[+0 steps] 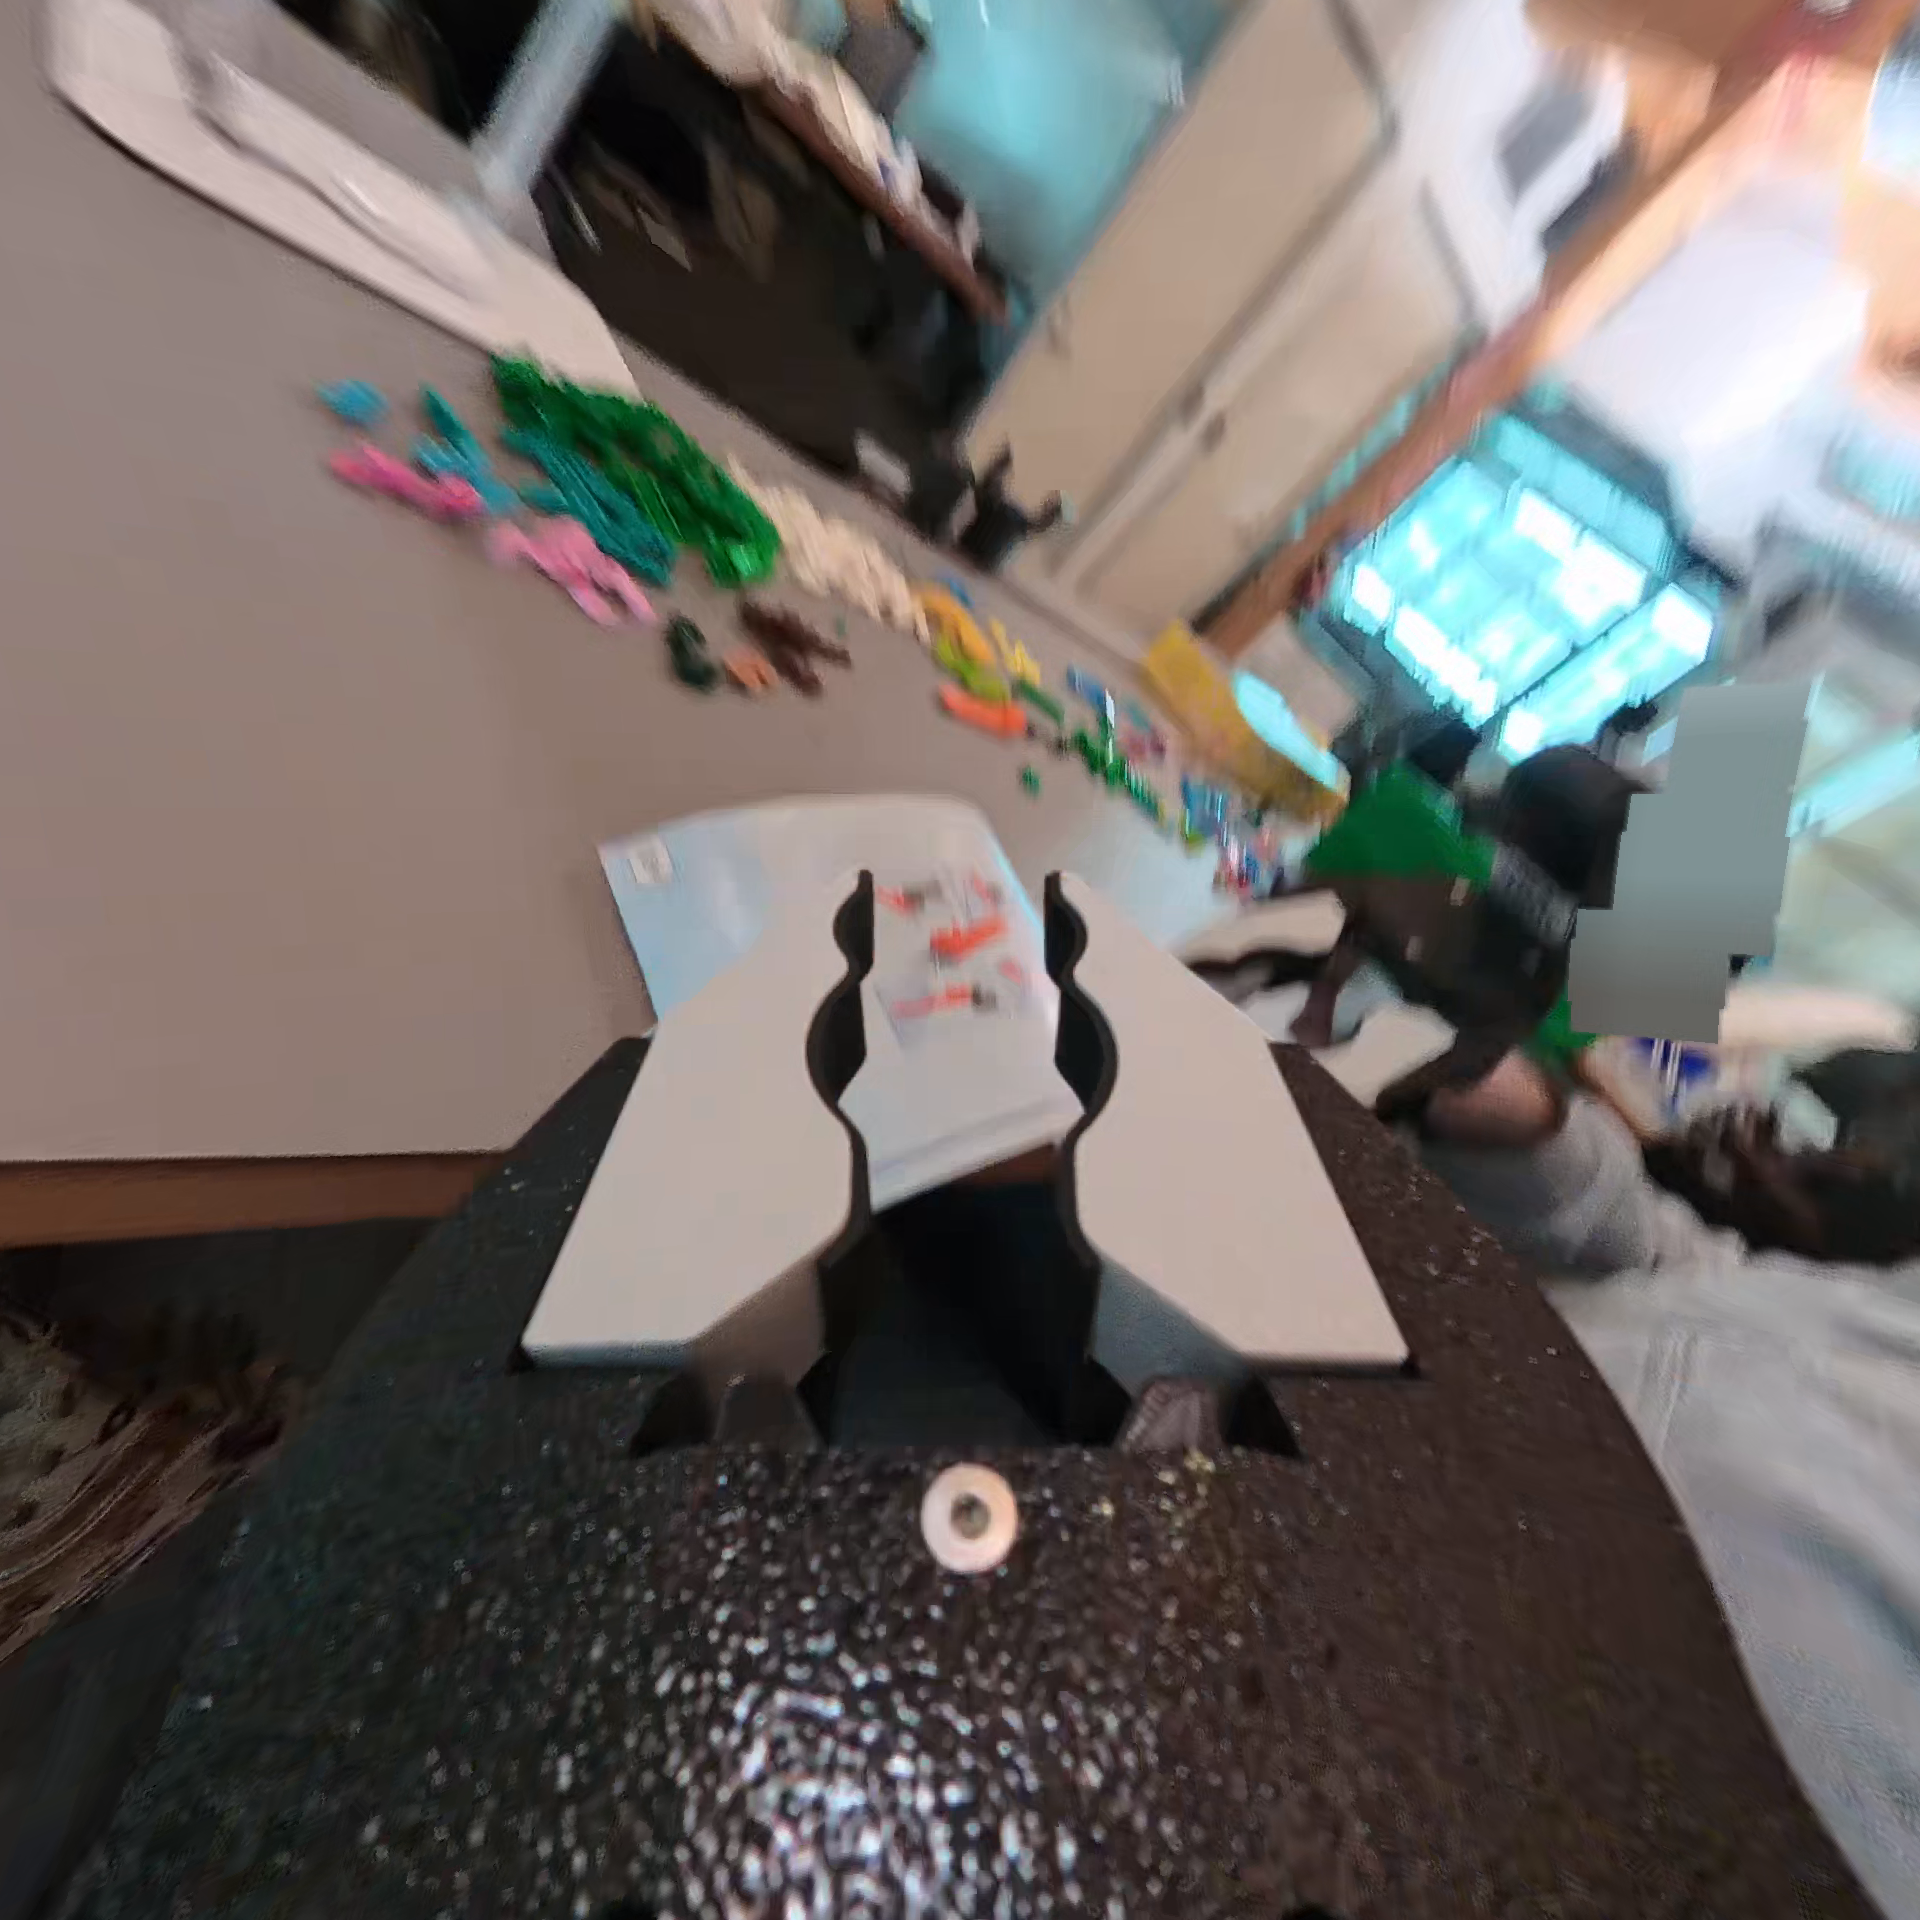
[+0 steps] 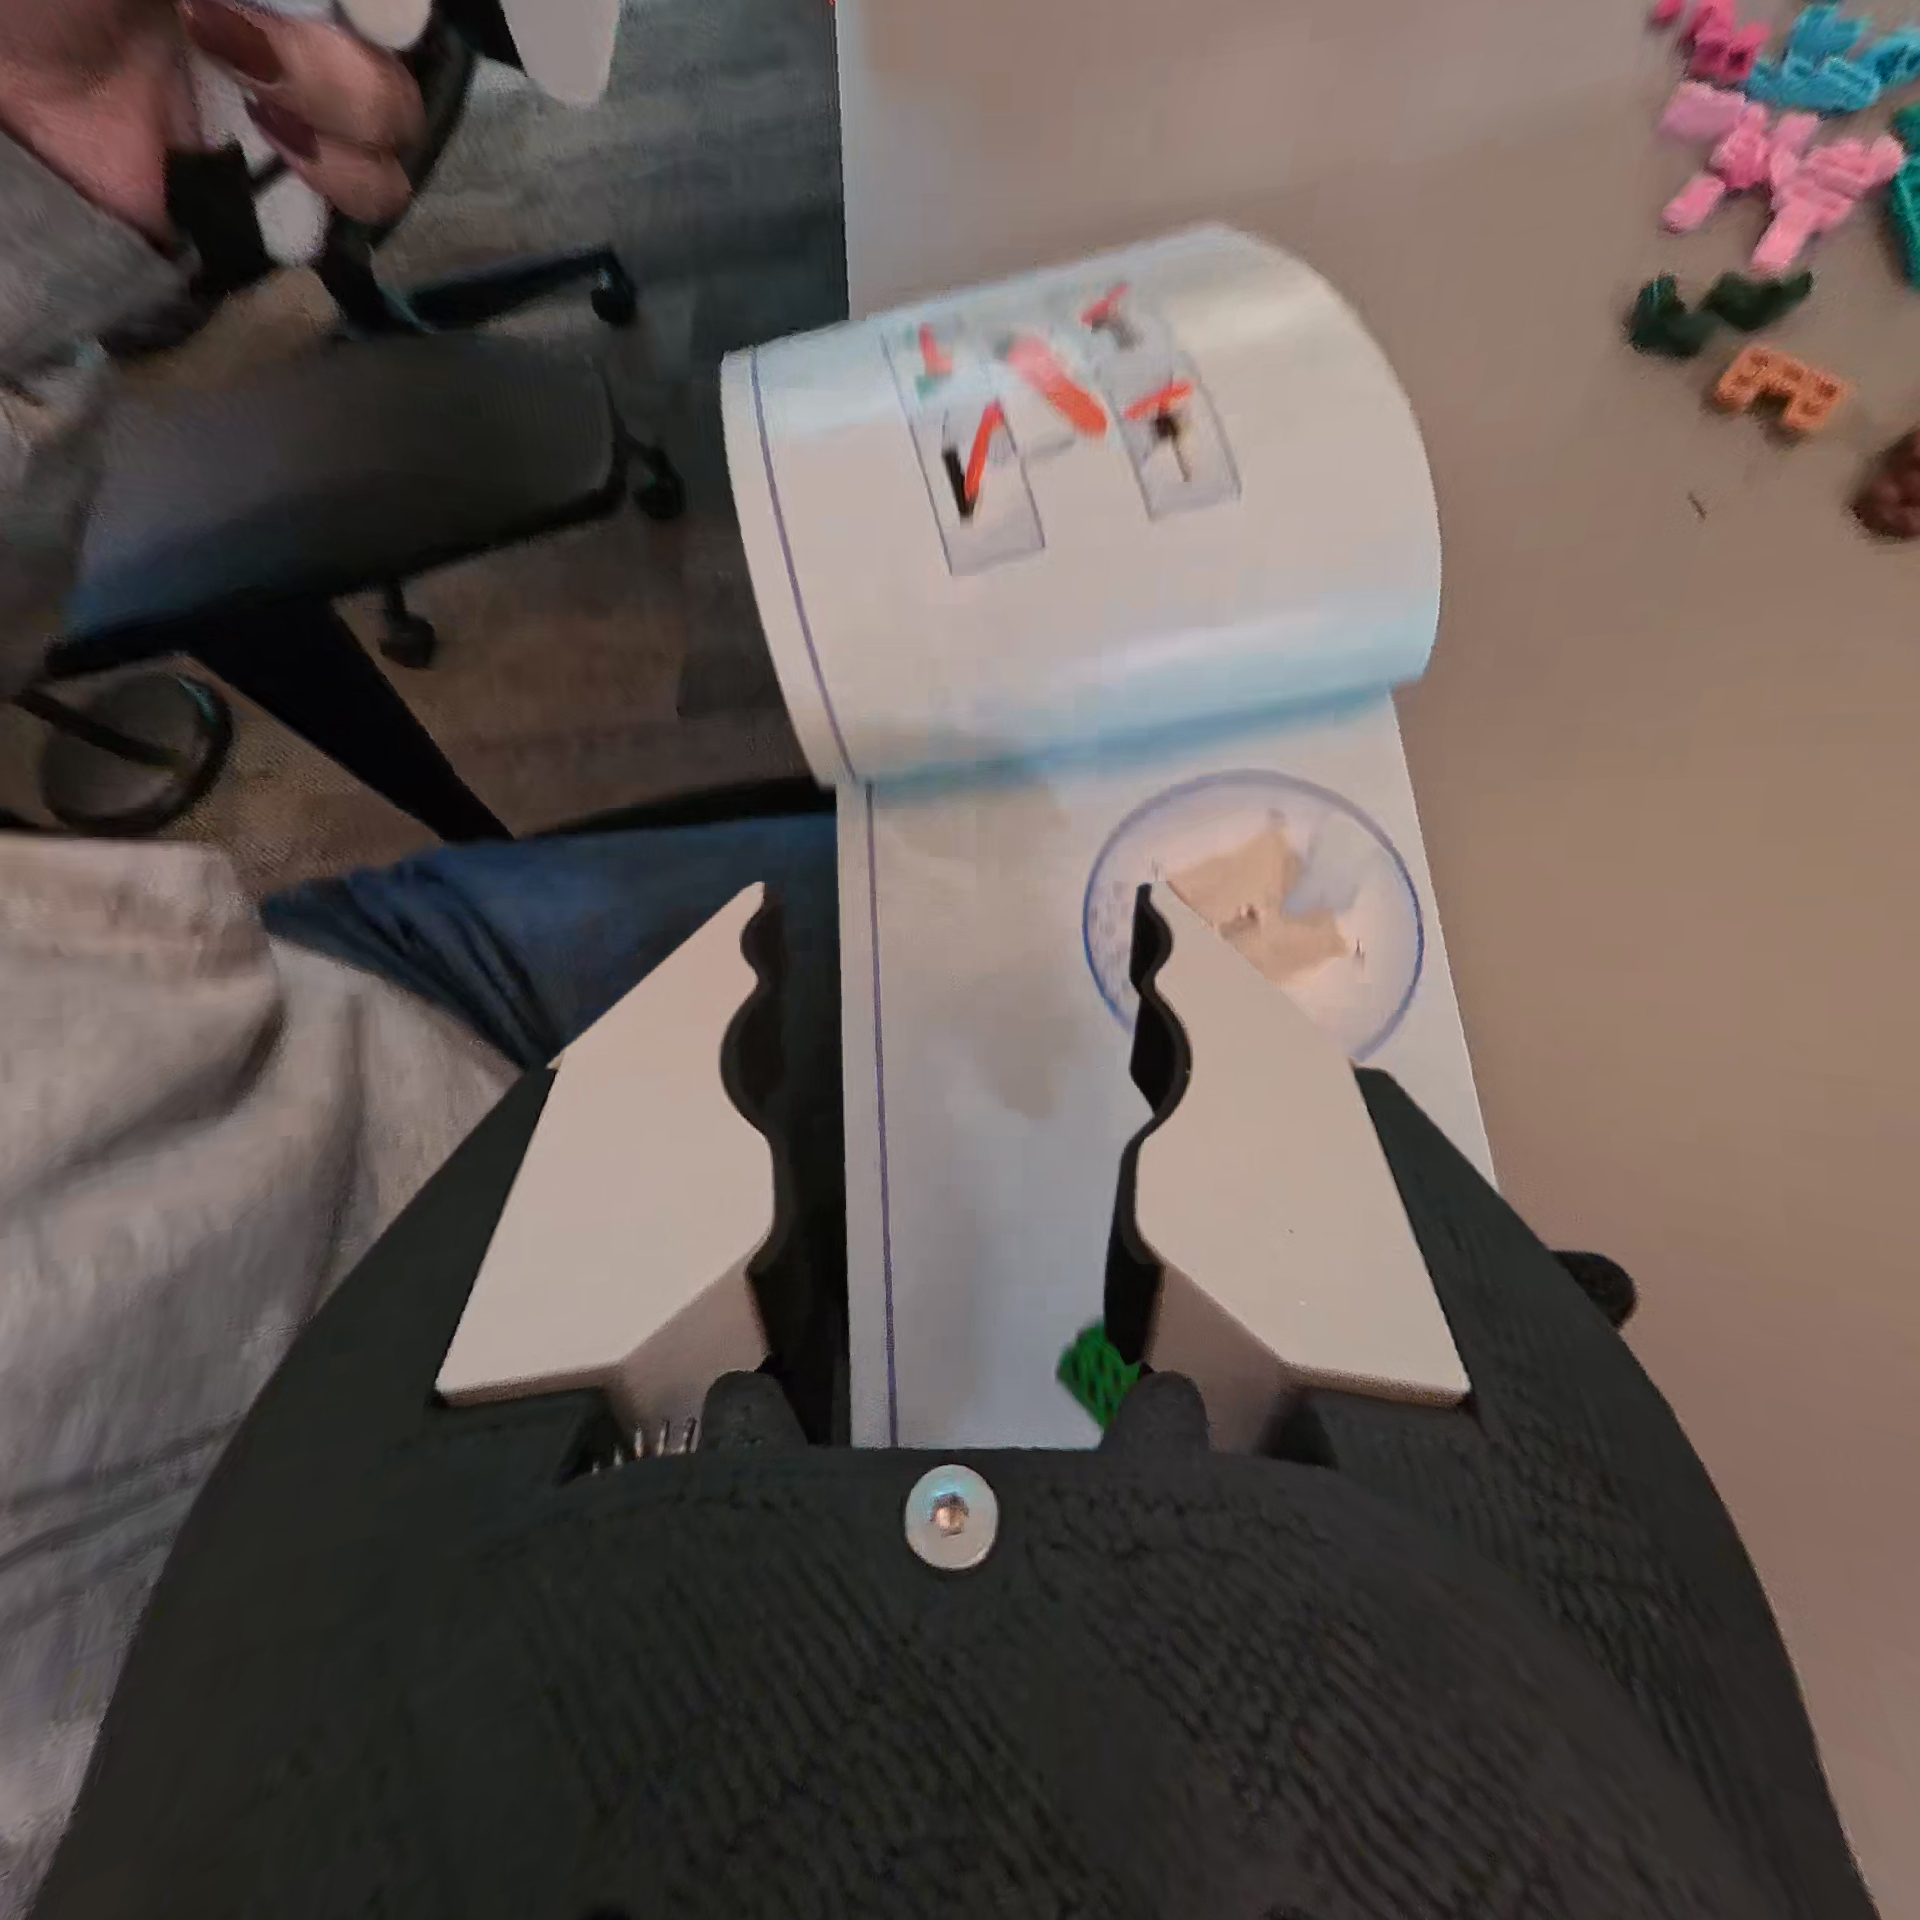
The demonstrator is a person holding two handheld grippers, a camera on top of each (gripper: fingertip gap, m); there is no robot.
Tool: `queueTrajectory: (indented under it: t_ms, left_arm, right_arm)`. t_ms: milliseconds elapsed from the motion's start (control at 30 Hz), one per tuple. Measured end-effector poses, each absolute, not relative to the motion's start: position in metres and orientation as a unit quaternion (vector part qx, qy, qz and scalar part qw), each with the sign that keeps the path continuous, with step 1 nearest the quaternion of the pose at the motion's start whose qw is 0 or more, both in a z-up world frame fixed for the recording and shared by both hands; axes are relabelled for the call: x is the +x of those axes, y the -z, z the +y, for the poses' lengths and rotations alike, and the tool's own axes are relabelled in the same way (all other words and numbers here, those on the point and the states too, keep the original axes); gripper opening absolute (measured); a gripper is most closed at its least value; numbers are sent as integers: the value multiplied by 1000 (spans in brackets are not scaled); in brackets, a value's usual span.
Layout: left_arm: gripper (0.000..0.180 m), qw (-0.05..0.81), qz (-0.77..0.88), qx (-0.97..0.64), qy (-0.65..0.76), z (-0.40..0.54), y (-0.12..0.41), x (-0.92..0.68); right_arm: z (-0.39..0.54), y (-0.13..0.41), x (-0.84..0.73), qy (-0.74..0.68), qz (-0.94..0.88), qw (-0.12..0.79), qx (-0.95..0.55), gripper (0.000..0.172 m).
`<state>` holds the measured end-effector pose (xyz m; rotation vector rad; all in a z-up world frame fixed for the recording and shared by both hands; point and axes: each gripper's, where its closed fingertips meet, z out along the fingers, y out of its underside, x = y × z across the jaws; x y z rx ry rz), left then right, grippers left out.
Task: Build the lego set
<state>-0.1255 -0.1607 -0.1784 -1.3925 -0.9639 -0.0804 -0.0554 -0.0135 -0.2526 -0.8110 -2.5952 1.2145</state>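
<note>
— So, what's at the fingers of the right gripper (image 2: pixel 951 904)?

— They stand wide apart with nothing clamped. Below them lies a white booklet (image 2: pixel 997 1091), its long axis running away from the camera along the line of the fingers. The left finger hangs past the counter edge (image 2: pixel 844 260), over a blue trouser leg (image 2: pixel 540 935); the right finger sits above a printed circle on the page.

— And the booklet's far end?

— A page (image 2: pixel 1091 582) is curled up and over there, and it reaches out past the counter edge. A small green piece (image 2: pixel 1096 1371) shows near the base of the right finger.

— Room to move?

— Bare counter (image 2: pixel 1662 935) to the right; pink bricks (image 2: pixel 1777 177), dark green ones (image 2: pixel 1714 307) and an orange one (image 2: pixel 1777 390) lie well apart, far right. Left of the edge it drops to a chair and floor.

— The left gripper (image 1: pixel 956 894)?

— Fingers apart, a narrower gap, nothing between them. It hovers off the near counter edge, pointing at the same booklet (image 1: pixel 727 894), which overhangs that edge. Beyond it, open counter, then blurred heaps of green bricks (image 1: pixel 644 468) toward the far edge.
</note>
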Motion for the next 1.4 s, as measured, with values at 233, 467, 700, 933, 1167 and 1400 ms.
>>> queueTrajectory:
  t_ms: [233, 467, 700, 933, 1167, 1400]
  left_arm:
    - [39, 558, -331, -761, 12, -115, 227, -85]
    - [43, 575, -294, -763, -17, -125, 212, -82]
    - [48, 511, -275, -807, -111, -166, 235, -98]
    - [66, 518, -211, -822, -104, -149, 231, -85]
    - [49, 389, -127, -882, -236, -146, 263, -104]
    - [10, 355, -67, -881, -305, -144, 265, -110]
  right_arm:
    - [4, 263, -28, -394, -872, 85, -276, 71]
    - [-34, 255, -46, -427, -856, 75, -282, 65]
    - [-51, 267, -64, -403, -866, 86, -283, 52]
    - [-60, 266, -73, -399, -868, 82, -283, 47]
    - [-64, 269, -76, -395, -870, 74, -284, 47]
    - [-57, 264, -71, -382, -874, 73, -292, 47]
